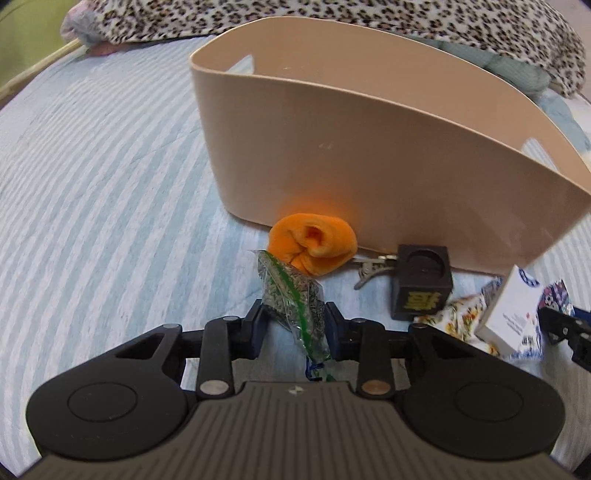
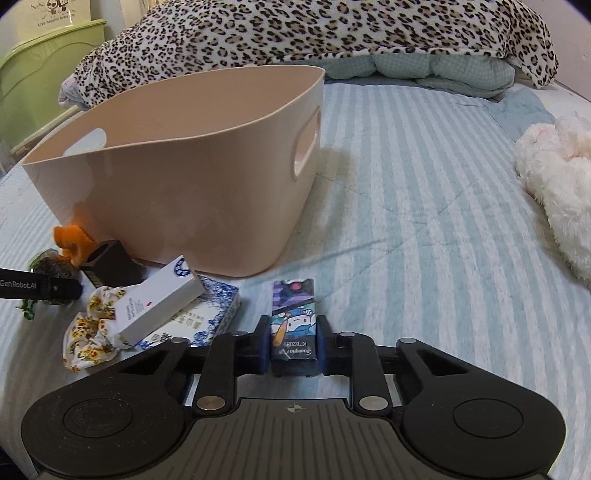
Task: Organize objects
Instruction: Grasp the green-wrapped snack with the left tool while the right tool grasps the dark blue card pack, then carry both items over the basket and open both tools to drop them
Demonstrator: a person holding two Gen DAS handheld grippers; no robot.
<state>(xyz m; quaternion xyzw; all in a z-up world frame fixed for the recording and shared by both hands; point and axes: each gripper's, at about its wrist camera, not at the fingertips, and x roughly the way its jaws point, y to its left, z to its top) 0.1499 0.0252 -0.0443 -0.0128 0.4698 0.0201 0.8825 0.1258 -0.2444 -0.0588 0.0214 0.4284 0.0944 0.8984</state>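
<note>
A beige plastic basket (image 1: 332,147) with cut-out handles stands on the striped bed; it also shows in the right wrist view (image 2: 192,177). My left gripper (image 1: 293,314) is shut on a clear plastic bag of seeds (image 1: 291,291) with a green stripe, just in front of an orange rolled cloth (image 1: 314,243). My right gripper (image 2: 293,336) is shut on a small dark cartoon-printed box (image 2: 294,321), to the right of the basket's front corner. The left gripper's finger (image 2: 40,288) shows at the left edge of the right wrist view.
In front of the basket lie a dark brown cube (image 1: 421,284), metal keys (image 1: 369,267), a floral scrunchie (image 2: 92,325), a white box (image 2: 159,295) on a blue-patterned box (image 2: 207,314). A white plush (image 2: 557,177) lies right. Leopard blanket (image 2: 314,29) at the back.
</note>
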